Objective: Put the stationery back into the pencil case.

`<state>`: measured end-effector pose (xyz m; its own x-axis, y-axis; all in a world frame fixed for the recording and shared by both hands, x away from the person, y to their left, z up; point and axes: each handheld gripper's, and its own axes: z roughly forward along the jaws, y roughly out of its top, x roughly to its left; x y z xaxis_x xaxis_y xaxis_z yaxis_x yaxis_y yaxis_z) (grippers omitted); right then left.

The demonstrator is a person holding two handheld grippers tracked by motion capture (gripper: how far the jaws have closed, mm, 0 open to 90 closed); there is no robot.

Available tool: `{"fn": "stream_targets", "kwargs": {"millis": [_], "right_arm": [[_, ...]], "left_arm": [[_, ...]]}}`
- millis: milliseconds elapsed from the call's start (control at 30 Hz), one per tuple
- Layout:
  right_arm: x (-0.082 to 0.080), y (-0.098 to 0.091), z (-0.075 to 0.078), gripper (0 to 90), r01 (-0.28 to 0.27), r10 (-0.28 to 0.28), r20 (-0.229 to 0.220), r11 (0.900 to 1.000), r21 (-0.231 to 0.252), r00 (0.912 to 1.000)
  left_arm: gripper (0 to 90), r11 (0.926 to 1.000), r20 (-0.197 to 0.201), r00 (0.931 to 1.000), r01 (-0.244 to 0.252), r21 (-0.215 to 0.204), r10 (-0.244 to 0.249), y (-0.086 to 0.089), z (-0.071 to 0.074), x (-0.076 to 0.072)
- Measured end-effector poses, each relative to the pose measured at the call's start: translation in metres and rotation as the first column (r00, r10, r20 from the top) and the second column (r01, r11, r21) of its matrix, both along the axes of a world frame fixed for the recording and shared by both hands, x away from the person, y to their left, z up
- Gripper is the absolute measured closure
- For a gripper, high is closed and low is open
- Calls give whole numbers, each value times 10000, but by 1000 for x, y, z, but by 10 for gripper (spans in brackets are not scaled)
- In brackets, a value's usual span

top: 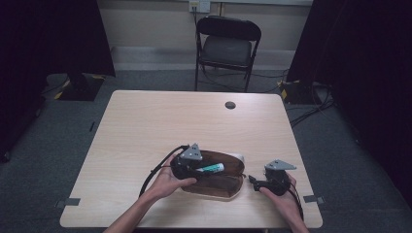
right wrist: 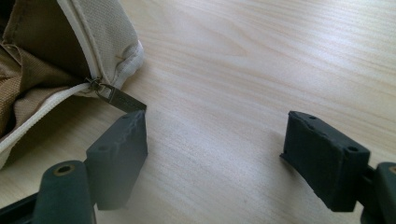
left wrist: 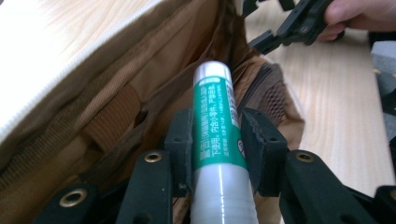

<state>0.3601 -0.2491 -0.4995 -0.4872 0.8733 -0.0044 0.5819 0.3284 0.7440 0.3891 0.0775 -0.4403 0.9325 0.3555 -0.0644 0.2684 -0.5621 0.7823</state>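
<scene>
A beige pouch (top: 228, 187) with a brown lining lies unzipped near the table's front edge. My left gripper (top: 194, 170) hovers over its left end, shut on a green-and-white tube (top: 211, 168) that points right, over the brown inside. In the left gripper view the pads (left wrist: 180, 140) clamp the tube (left wrist: 215, 135) above the lining (left wrist: 116, 107). My right gripper (top: 252, 181) rests on the table just right of the pouch, open. In the right gripper view its jaws stand wide apart, and the left pad (right wrist: 122, 149) sits right beside the metal zipper pull (right wrist: 120, 99) at the pouch's end (right wrist: 107, 37).
A light wooden table (top: 145, 126) has a dark round cable port (top: 230, 105) near its far edge. A black folding chair (top: 227, 46) stands behind it. Dark curtains hang at both sides, with cables on the grey floor.
</scene>
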Motion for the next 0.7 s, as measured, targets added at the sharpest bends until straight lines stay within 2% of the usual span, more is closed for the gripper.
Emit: {"fn": "stream_targets", "kwargs": {"millis": [33, 67, 133, 167, 267, 367, 567, 700], "right_arm": [[0, 0, 0, 207, -5, 5, 5, 10000, -3, 10000], [0, 0, 0, 207, -7, 7, 7, 10000, -4, 10000], [0, 0, 0, 207, -4, 4, 3, 10000, -3, 10000], [0, 0, 0, 207, -5, 5, 3, 10000, -3, 10000], [0, 0, 0, 207, -4, 4, 5, 10000, -3, 10000], [0, 0, 0, 207, -5, 5, 4, 10000, -4, 10000], [0, 0, 0, 207, -5, 5, 5, 10000, -5, 10000], [0, 0, 0, 207, -8, 8, 9, 10000, -4, 10000]], "left_arm": [[653, 9999, -13, 10000, -59, 104, 59, 0, 0, 1], [653, 9999, -39, 10000, -91, -86, 90, 0, -1, 2], [647, 9997, 19, 9999, -130, -200, 130, 0, -1, 2], [616, 9995, 44, 9999, -130, -271, 131, 2, 1, 1], [604, 9992, 79, 9995, -300, -274, 303, 5, 3, 1], [582, 9976, -45, 9992, -388, -579, 386, 11, 2, 3], [532, 9958, -117, 9977, -671, -617, 665, 16, -1, 3], [490, 9931, -114, 9972, -752, -903, 744, 23, 4, 2]]}}
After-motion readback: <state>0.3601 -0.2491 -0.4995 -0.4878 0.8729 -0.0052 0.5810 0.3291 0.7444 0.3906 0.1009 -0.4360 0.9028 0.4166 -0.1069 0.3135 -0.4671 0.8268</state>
